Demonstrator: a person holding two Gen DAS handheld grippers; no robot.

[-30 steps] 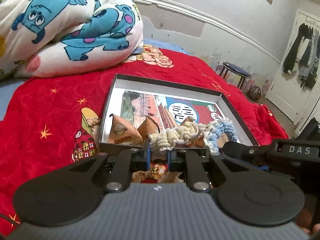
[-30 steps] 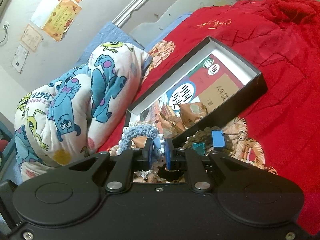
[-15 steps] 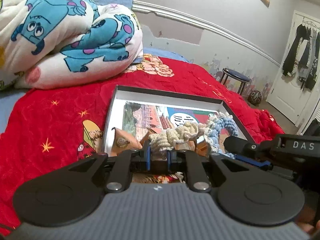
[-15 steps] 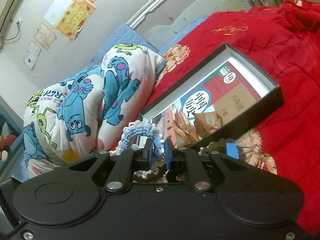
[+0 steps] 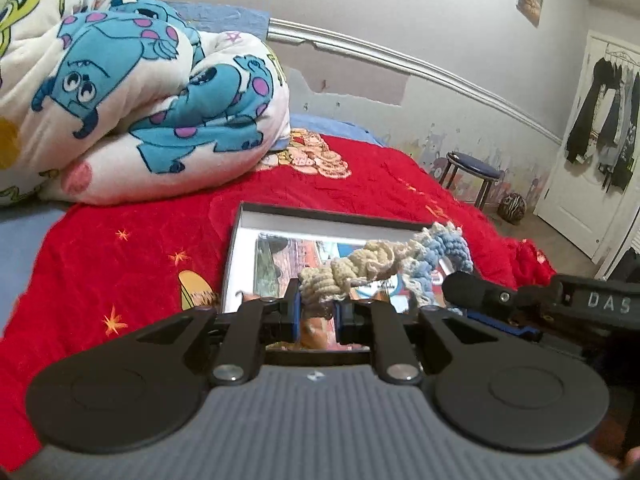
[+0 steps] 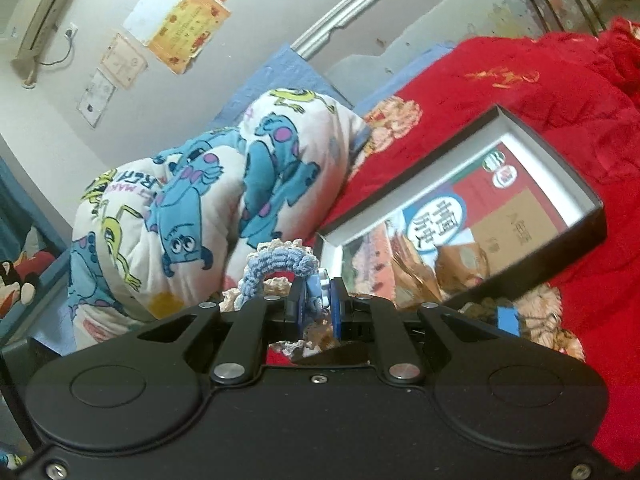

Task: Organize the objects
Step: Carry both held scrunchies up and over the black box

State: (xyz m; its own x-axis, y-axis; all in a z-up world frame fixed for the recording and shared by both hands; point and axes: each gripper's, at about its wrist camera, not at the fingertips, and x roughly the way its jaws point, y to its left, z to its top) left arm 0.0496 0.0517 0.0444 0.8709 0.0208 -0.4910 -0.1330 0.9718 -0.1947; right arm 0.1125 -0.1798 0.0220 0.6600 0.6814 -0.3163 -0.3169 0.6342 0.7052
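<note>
**Two tongs, one crocheted cord, a box below**

The left tongs (image 5: 317, 308) are clamped on the cream end of a crocheted cord (image 5: 360, 262). The right tongs (image 6: 316, 306) are clamped on its blue end, where the blue loop arches just above the jaws. Between the two grips the cord hangs stretched in the air, above the near end of the open black box (image 5: 236, 240) that lies on the red bedspread (image 5: 132, 256).

The step in hand looks like laying the cord into the box. To do it well, I would bring both tongs down together so the cord sags into the box rather than draping over the near wall, and let go only once its middle rests inside. The yarn is soft and may snag on a pad, so release one end first.

A printed booklet (image 6: 516, 216) and brown paper packets (image 6: 460, 264) already lie in the box. A blue binder clip (image 6: 507, 320) sits outside it, just by the near wall.
</note>
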